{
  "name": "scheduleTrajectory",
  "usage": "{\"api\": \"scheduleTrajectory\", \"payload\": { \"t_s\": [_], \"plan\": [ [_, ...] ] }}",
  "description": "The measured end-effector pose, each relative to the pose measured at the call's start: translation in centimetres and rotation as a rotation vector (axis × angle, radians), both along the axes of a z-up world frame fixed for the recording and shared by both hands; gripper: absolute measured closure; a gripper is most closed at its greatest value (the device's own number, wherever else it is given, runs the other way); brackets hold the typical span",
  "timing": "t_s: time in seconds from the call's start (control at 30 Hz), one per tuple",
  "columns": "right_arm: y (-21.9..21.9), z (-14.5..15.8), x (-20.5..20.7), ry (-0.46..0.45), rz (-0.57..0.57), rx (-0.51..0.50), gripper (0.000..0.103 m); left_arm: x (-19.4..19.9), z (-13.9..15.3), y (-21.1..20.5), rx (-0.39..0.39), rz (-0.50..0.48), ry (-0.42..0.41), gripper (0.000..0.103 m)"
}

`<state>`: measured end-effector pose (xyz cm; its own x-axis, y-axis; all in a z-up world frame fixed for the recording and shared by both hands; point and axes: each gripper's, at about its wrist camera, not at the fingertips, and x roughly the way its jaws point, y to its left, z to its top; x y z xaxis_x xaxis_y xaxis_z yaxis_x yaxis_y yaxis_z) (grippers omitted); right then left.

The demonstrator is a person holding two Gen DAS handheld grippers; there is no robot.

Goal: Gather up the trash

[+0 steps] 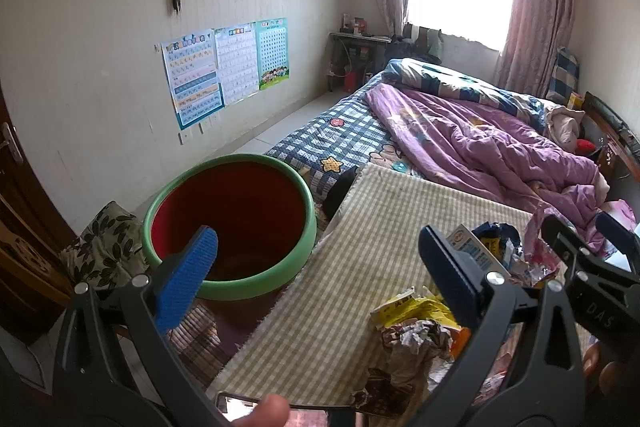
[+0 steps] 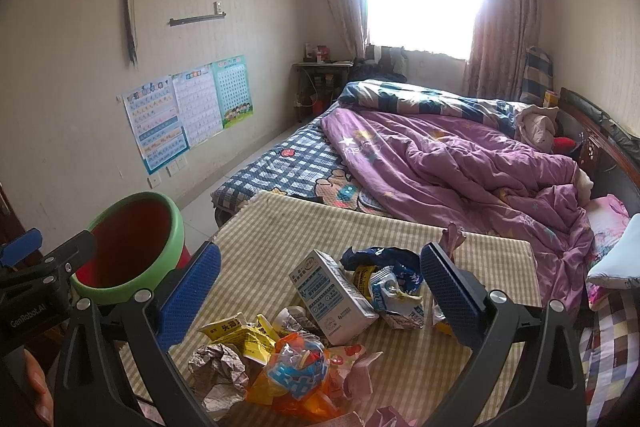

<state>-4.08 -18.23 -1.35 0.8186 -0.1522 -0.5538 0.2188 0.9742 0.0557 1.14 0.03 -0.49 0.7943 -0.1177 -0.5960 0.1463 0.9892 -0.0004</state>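
A red bin with a green rim stands left of a checked cloth-covered table; it also shows in the right wrist view. A pile of trash lies on the table: a white milk carton, blue wrappers, a yellow packet, crumpled paper and an orange bag. My left gripper is open and empty, between bin and trash. My right gripper is open and empty above the carton; it shows at the right of the left wrist view.
A bed with a purple quilt lies behind the table. A patterned cushion sits left of the bin. A wooden door is at the far left. Posters hang on the wall.
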Motion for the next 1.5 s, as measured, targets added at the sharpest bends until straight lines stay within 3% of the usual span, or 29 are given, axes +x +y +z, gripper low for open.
{"api": "scheduleTrajectory", "payload": {
  "t_s": [0.27, 0.5, 0.7, 0.77, 0.83, 0.93, 1.03, 1.07, 1.2, 1.27, 1.5],
  "plan": [
    [-0.1, -0.2, 0.0, 0.003, -0.001, 0.003, 0.007, 0.0, -0.3, -0.1, -0.001, -0.008, 0.005, 0.004],
    [-2.4, -1.0, -0.3, 0.019, -0.001, 0.011, 0.007, 0.1, -1.8, 0.1, 0.028, -0.078, 0.015, 0.004],
    [-4.7, -2.7, -1.3, 0.070, -0.012, 0.018, 0.007, 0.5, -5.0, -0.7, -0.046, -0.244, 0.162, 0.006],
    [-5.1, -3.4, -1.6, 0.091, -0.011, 0.033, 0.007, 0.3, -6.2, -1.9, -0.077, -0.338, 0.246, 0.013],
    [-5.3, -4.0, -2.0, 0.103, -0.002, 0.052, 0.007, -0.2, -7.4, -3.3, -0.057, -0.397, 0.292, 0.018],
    [-5.5, -4.5, -2.2, 0.116, 0.027, 0.086, 0.007, -0.3, -9.4, -4.9, -0.032, -0.443, 0.355, 0.032],
    [-5.5, -4.8, -2.5, 0.125, 0.050, 0.134, 0.007, -0.1, -11.0, -5.6, -0.072, -0.475, 0.425, 0.049],
    [-5.5, -4.9, -2.5, 0.129, 0.058, 0.151, 0.007, 0.1, -11.5, -5.5, -0.091, -0.478, 0.450, 0.061],
    [-5.1, -4.9, -2.5, 0.138, 0.075, 0.175, 0.007, 0.2, -11.9, -5.1, -0.159, -0.470, 0.492, 0.084],
    [-5.2, -4.9, -2.4, 0.144, 0.080, 0.188, 0.007, 0.1, -11.4, -4.5, -0.151, -0.456, 0.475, 0.103],
    [-7.5, -5.2, -2.7, 0.155, 0.055, 0.282, 0.013, -0.1, -9.4, -3.2, -0.149, -0.421, 0.392, 0.103]
  ]
}}
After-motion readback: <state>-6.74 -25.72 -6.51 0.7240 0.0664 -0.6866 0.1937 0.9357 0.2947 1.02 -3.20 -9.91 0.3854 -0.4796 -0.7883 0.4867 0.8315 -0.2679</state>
